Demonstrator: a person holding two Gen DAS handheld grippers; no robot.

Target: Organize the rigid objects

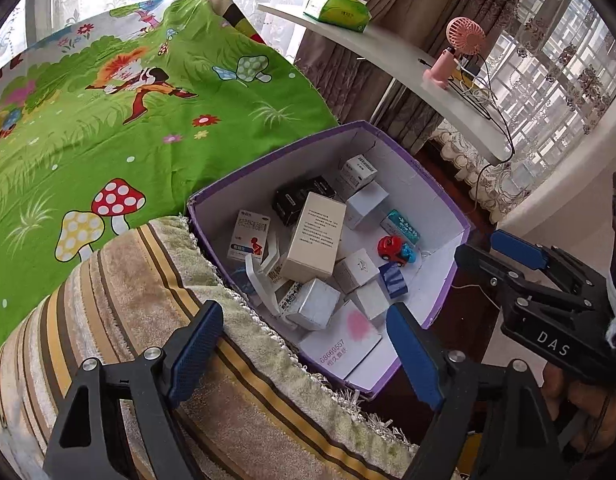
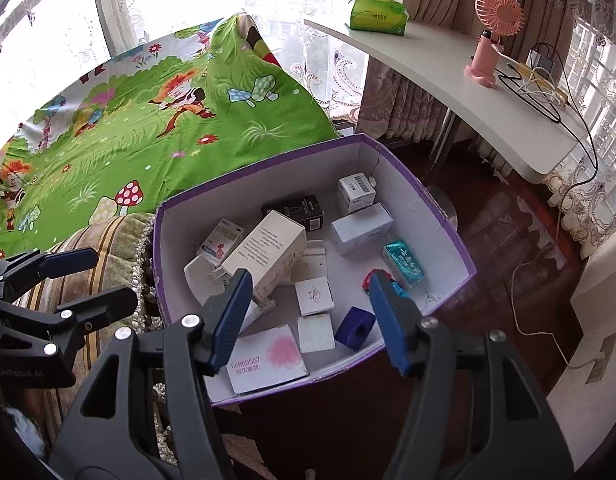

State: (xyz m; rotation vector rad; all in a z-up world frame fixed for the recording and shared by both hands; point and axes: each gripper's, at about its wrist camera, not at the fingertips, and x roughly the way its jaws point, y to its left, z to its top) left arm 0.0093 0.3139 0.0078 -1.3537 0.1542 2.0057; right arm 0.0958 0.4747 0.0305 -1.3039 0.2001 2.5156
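Here, both grippers hang over a purple-rimmed box (image 2: 439,216) with a white inside, which sits beside a striped, fringed cushion (image 1: 156,320) and a green cartoon-print sheet (image 1: 108,120). The left gripper (image 1: 304,354) has its blue-padded fingers spread wide with nothing between them; it is above the box's near edge and the cushion. The right gripper (image 2: 309,322) also has its fingers apart and empty, over the box's near half.

Inside the box lie many small cartons: a tall cream carton (image 2: 268,256) tilted across the middle, a black carton (image 2: 296,210) behind it, a teal packet (image 2: 403,264) near the right wall, a red and blue toy car (image 1: 395,250) just beside that packet, a dark blue block (image 2: 353,332), and a flat white carton with a pink smudge (image 2: 268,360) near the front wall.

Behind, a white surface (image 2: 427,76) carries a green tissue pack (image 2: 377,14) and a pink fan (image 2: 491,36).
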